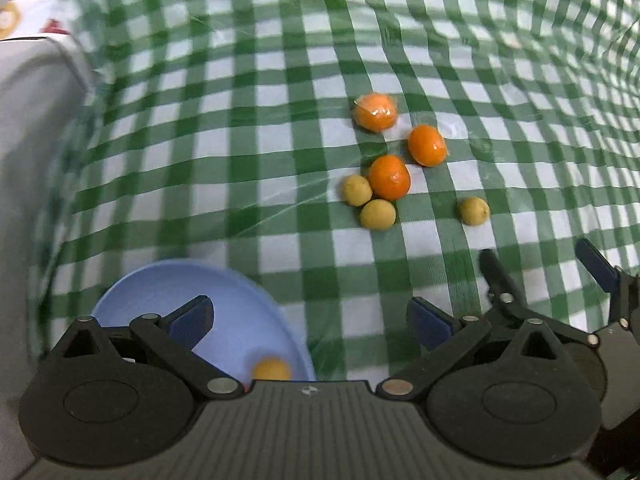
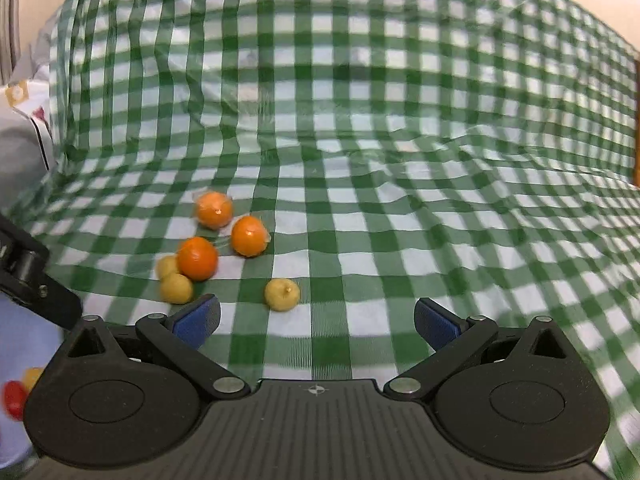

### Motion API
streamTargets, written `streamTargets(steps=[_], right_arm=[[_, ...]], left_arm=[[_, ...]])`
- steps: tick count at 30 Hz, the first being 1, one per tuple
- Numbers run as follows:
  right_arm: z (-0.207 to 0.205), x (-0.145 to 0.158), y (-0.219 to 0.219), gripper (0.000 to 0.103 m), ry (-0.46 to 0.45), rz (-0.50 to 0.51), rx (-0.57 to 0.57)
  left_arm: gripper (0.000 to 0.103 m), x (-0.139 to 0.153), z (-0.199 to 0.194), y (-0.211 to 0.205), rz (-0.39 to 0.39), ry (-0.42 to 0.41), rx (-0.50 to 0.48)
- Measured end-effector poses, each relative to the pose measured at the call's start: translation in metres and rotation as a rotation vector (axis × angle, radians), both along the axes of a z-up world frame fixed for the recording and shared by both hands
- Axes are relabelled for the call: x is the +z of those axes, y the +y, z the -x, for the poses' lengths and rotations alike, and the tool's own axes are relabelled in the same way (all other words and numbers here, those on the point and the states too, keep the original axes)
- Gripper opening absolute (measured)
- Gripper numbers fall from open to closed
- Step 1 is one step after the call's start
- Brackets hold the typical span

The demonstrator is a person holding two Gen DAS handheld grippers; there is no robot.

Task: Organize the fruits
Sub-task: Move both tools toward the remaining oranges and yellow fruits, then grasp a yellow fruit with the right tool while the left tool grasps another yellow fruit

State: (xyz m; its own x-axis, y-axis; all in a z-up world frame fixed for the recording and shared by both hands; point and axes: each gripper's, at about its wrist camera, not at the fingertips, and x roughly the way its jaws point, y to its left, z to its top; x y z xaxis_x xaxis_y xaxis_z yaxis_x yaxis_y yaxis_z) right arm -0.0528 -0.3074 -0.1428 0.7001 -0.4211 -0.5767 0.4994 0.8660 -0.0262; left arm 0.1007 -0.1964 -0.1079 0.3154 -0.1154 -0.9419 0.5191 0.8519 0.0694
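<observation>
Nearest in my left wrist view, the left hand-held gripper [image 1: 310,322] has its jaws spread wide and empty above the blue plate [image 1: 160,288] at lower left, where one yellow fruit [image 1: 272,369] already lies. In my right wrist view, the right hand-held gripper [image 2: 316,320] is likewise wide and empty. Just beyond its blue pads sits a lone yellow fruit [image 2: 282,294] on the green checked cloth [image 2: 400,160]; I can't tell what the cloth covers. Further up and left are two more yellow fruits [image 2: 176,288], touching each other and an orange [image 2: 197,259]. Behind it lie two wrapped oranges [image 2: 249,236], in what looks like clear film. I judge the yellow ones light, round and prone to roll, so I'd close across the widest part. The film probably makes the wrapped oranges slippery.
</observation>
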Motion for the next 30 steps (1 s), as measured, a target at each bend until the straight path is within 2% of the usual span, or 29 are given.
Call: streamTargets(steps=[5,8,11,13,16,18,19,21,24,26,28,29,30], right_arm=[[-0.033,-0.034,-0.022,0.102,0.035,-0.011,0.052],[-0.042,-0.044,-0.027,0.089,0.034,-0.013,0.089],[-0.043,-0.045,-0.025,0.066,0.012,0.001,0.129],[-0.043,-0.044,-0.024,0.027,0.010,0.030,0.142],[-0.043,-0.046,-0.031,0.026,0.020,0.044,0.096],[-0.037,-0.044,-0.041,0.026,0.009,0.025,0.089],[-0.036,-0.044,-0.043,0.026,0.006,0.022,0.088],[-0.035,-0.045,-0.042,0.026,0.004,0.025,0.090],[-0.034,-0.046,-0.044,0.027,-0.004,0.025,0.091],[-0.034,-0.046,-0.043,0.027,-0.007,0.021,0.091],[-0.034,-0.047,-0.044,0.027,-0.008,0.018,0.090],[-0.034,-0.047,-0.044,0.027,-0.008,0.017,0.088],[-0.034,-0.047,-0.044,0.027,-0.008,0.016,0.088]], left_arm=[[0.102,-0.033,-0.032,-0.029,-0.013,0.056,0.009],[0.102,-0.046,-0.045,-0.041,-0.002,0.081,0.024],[0.102,-0.052,-0.050,-0.049,0.017,0.084,0.025],[0.102,-0.054,-0.052,-0.053,0.024,0.077,0.027],[0.096,-0.057,-0.053,-0.061,0.024,0.089,0.031],[0.088,-0.062,-0.055,-0.063,0.018,0.109,0.023],[0.081,-0.065,-0.054,-0.066,0.013,0.117,0.015],[0.078,-0.066,-0.051,-0.069,0.015,0.090,0.007],[0.068,-0.064,-0.049,-0.071,0.028,0.076,-0.009],[0.055,-0.062,-0.046,-0.069,0.046,0.070,-0.022],[0.047,-0.060,-0.043,-0.074,0.063,0.068,-0.028],[0.037,-0.058,-0.043,-0.074,0.072,0.066,-0.030],[0.033,-0.057,-0.045,-0.072,0.082,0.069,-0.029]])
